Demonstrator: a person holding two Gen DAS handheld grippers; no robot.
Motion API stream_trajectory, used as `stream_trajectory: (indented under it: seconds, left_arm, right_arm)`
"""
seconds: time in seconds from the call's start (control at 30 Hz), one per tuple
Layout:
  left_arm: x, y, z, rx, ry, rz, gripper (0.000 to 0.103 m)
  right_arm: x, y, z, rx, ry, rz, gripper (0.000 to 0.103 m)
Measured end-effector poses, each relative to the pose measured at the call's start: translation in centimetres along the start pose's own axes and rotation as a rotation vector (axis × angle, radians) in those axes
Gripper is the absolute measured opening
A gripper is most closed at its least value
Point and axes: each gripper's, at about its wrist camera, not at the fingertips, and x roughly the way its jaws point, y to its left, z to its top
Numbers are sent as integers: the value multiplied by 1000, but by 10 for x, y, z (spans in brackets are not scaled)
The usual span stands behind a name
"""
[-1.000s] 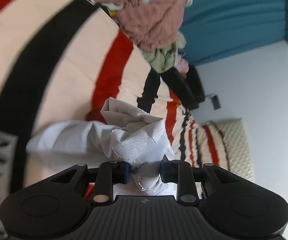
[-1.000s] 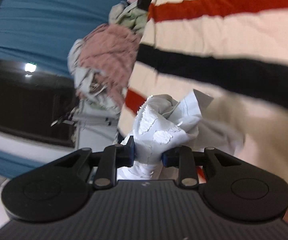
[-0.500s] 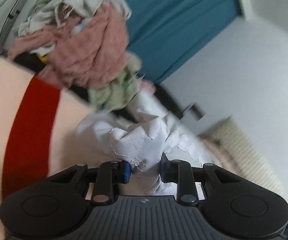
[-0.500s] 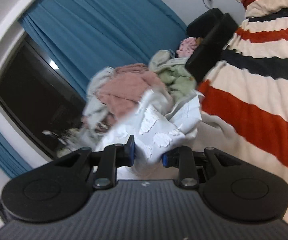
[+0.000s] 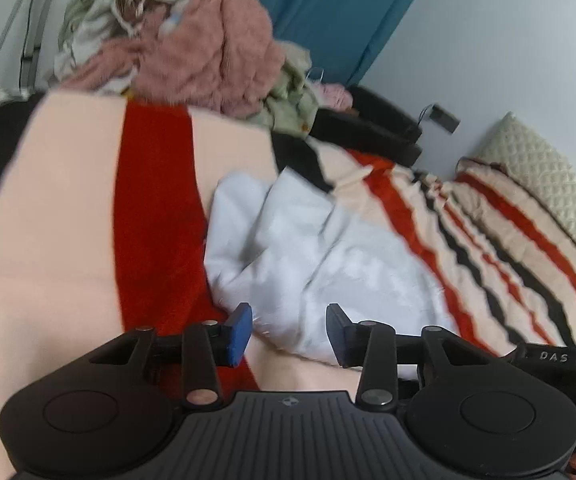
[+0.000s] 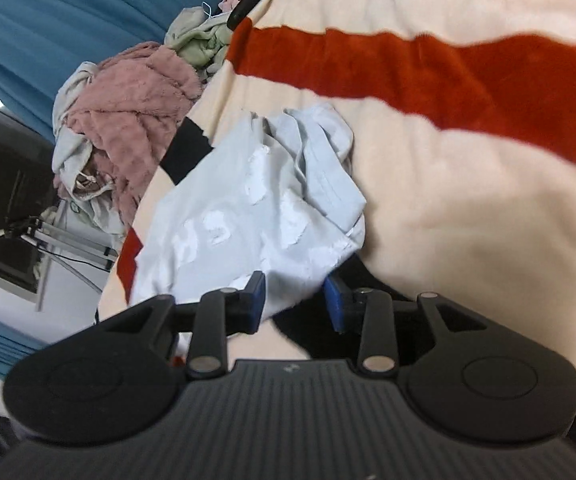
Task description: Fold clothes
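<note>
A pale blue garment with white lettering (image 5: 319, 256) lies rumpled on the striped blanket (image 5: 68, 208). It also shows in the right wrist view (image 6: 256, 204). My left gripper (image 5: 289, 334) is open, its blue pads apart just at the garment's near edge, holding nothing. My right gripper (image 6: 295, 300) is open too, with the garment's near corner lying between its pads, not clamped.
A heap of unfolded clothes, pink fleece (image 5: 212, 48) and pale green pieces (image 6: 198, 42), sits at the blanket's far end. A black bag (image 5: 367, 128) and a cream pillow (image 5: 539, 168) lie toward the wall. Blue curtains (image 6: 68, 12) hang behind.
Both grippers were shut on the pale blue garment and held it up bunched. Now both have opened and the garment lies spread on the blanket.
</note>
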Motion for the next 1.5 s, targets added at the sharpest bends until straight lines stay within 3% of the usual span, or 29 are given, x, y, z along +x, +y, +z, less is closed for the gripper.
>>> stream_trajectory:
  seconds: [0.27, 0.37, 0.4, 0.47, 0.5, 0.67, 0.83, 1.1, 1.5]
  left_arm:
    - [-152, -59, 26, 92, -132, 10, 59]
    - [-212, -84, 24, 142, -188, 25, 84]
    - [-231, -92, 23, 159, -207, 30, 91]
    - [-266, -106, 17, 193, -237, 39, 99]
    - [-284, -112, 14, 210, -251, 43, 102]
    - [-363, -137, -9, 275, -316, 64, 103]
    - [-410, -145, -38, 322, -336, 80, 103]
    - [-431, -122, -86, 326, -366, 115, 103]
    - [-408, -68, -116, 311, -387, 167, 103]
  right_arm:
    - [-120, 66, -13, -235, -78, 71, 36]
    - [-171, 88, -28, -337, -118, 94, 36]
    - [-187, 95, -33, -377, -128, 99, 39]
    - [-216, 106, -48, -452, -150, 119, 67]
    - [-231, 111, -58, -489, -168, 125, 90]
    - [-288, 119, -100, -607, -250, 140, 96]
    - [-317, 111, -136, -650, -303, 143, 96]
    - [-319, 88, -187, -723, -434, 144, 95]
    - [-257, 81, -238, -791, -451, 76, 95]
